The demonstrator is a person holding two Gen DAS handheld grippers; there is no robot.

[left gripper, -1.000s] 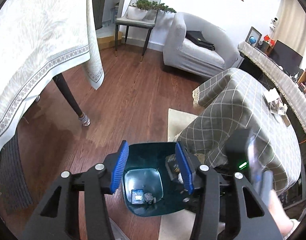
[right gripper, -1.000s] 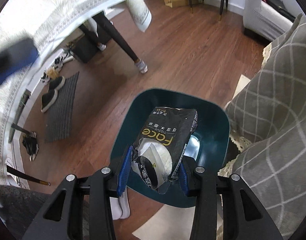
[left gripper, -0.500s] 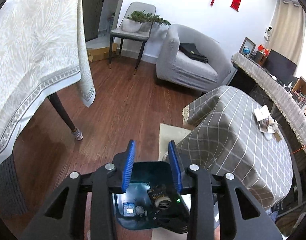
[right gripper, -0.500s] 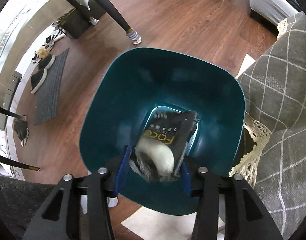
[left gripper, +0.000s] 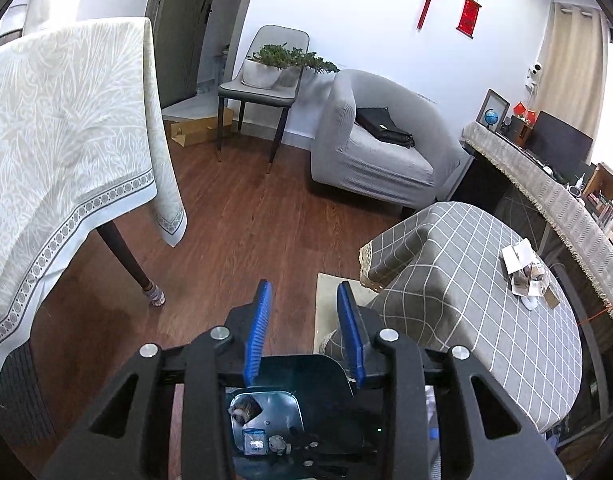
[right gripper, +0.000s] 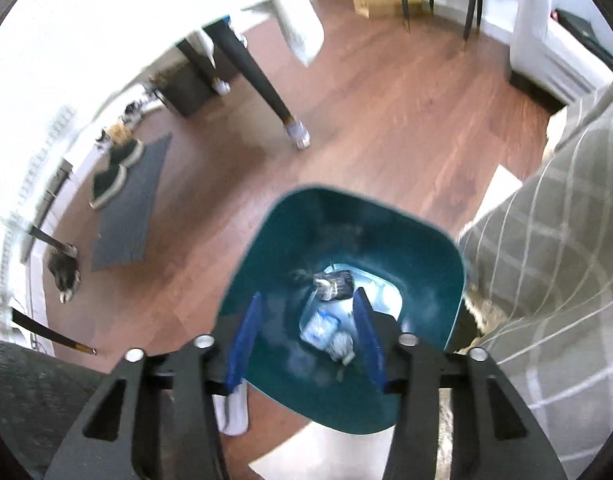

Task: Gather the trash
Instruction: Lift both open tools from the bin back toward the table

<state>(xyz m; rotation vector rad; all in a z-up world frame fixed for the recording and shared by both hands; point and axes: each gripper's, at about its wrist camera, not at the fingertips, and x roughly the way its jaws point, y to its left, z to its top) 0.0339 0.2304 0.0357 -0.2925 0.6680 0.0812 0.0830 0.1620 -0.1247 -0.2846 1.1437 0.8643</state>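
Tissue pack dropped into the bin

The dark tissue pack (right gripper: 333, 286), which was held over the teal bin (right gripper: 434, 248) a moment ago, is now seen lying at the bottom beside other scraps. The right gripper (right gripper: 306, 340) is held above the bin with nothing between its blue pads, and its jaws are closing. The left gripper (left gripper: 304, 328) has been lifted and is partly open and empty. More litter (left gripper: 526, 276) is left on the checked table (left gripper: 466, 280), so that may be fetched next.
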